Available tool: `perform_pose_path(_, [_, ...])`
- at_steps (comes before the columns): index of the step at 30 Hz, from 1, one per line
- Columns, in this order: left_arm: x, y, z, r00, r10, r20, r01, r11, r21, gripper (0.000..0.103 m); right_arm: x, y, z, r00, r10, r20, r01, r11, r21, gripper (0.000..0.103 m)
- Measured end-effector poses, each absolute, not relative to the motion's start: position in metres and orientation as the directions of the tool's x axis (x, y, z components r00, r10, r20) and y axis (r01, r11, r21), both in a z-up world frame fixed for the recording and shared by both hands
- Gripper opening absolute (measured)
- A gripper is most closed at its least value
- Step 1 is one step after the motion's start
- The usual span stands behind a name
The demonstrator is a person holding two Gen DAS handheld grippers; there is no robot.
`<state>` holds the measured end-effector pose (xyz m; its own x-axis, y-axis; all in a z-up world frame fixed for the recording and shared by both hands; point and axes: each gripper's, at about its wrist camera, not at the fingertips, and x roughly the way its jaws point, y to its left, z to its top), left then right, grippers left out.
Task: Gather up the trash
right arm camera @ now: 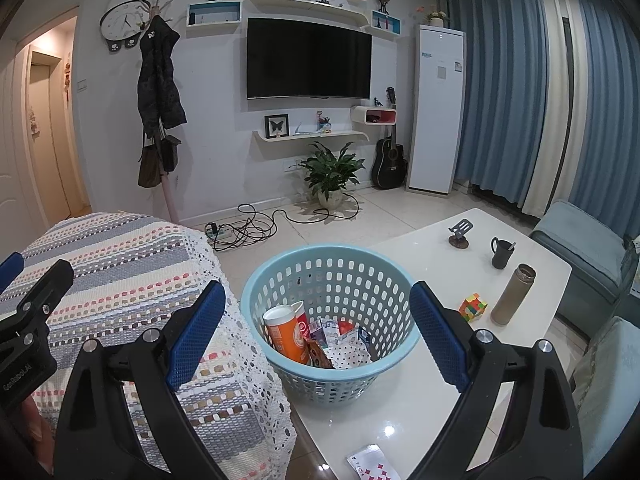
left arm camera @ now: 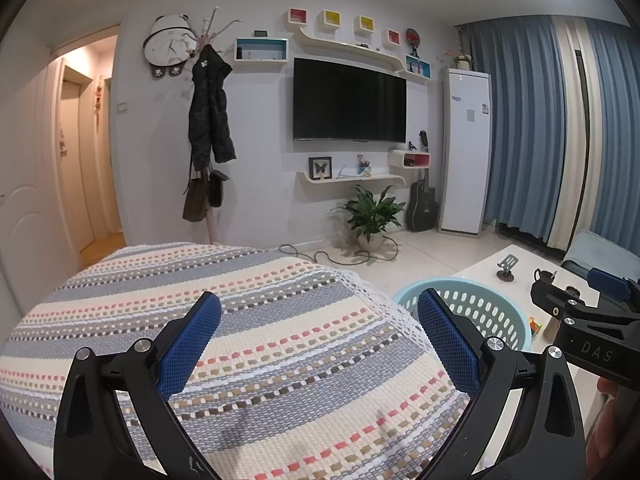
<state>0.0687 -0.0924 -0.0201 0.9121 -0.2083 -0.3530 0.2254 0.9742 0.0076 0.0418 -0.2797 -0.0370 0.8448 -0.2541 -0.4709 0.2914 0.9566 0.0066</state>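
- Presently, left tool [left arm camera: 319,344]: fingers spread wide, nothing between the blue pads [left arm camera: 191,344]; it hangs over the striped woven cover [left arm camera: 240,320] with the lace edge.
- Right tool [right arm camera: 316,338]: also spread wide and empty, blue pads either side of the light blue basket [right arm camera: 276,276] as seen from its own camera.
- Basket stands on the white surface [right arm camera: 420,248], at the corner nearest the striped cover; its perforated wall sits just beside the lace fringe.
- Trash inside the basket: an orange cup-shaped container [right arm camera: 286,334] lying tilted against the left wall, plus several crumpled wrappers [right arm camera: 340,336], one white with dark dots. Print too small to read.
- A red-and-white patterned packet [right arm camera: 370,462] lies flat on the surface, near the lower edge of the right view, outside the basket.
- Other things on the surface, right of the basket: a multicoloured puzzle cube [right arm camera: 473,306], a tall brownish bottle [right arm camera: 513,294] just beside it, a dark mug [right arm camera: 502,253] further back, a small phone stand [right arm camera: 460,234] beyond that.
- In the left view, the right tool shows at the right edge, with part of a hand [left arm camera: 608,416] below it; the basket rim is partly hidden behind the left tool's right finger.
- Background: wall-mounted television [right arm camera: 308,58], potted plant [right arm camera: 330,170], guitar [right arm camera: 389,160], cables on the tiled floor [right arm camera: 244,230].
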Motion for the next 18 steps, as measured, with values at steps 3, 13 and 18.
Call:
perform_pose_path(3, [0.068,-0.0916,-0.0199,0.912,-0.208,-0.352,0.225,0.974,0.006,0.095,0.0418,-0.2797,-0.0371,0.845,-0.252,-0.471,0.288,0.958,0.004,0.089])
perform_pose_path(13, [0.0686,-0.091,-0.0193,0.913,-0.207,-0.352,0.225,0.974,0.01,0.095,0.0419,-0.2791,-0.0375,0.845,-0.25,-0.472,0.287,0.958,0.006,0.089])
perform_pose_path(18, [0.0701,-0.0882,-0.0187,0.911,-0.207,-0.357,0.223,0.975,0.004,0.095,0.0423,-0.2787,-0.0377,0.847,-0.247,-0.471,0.281,0.96,0.003,0.089])
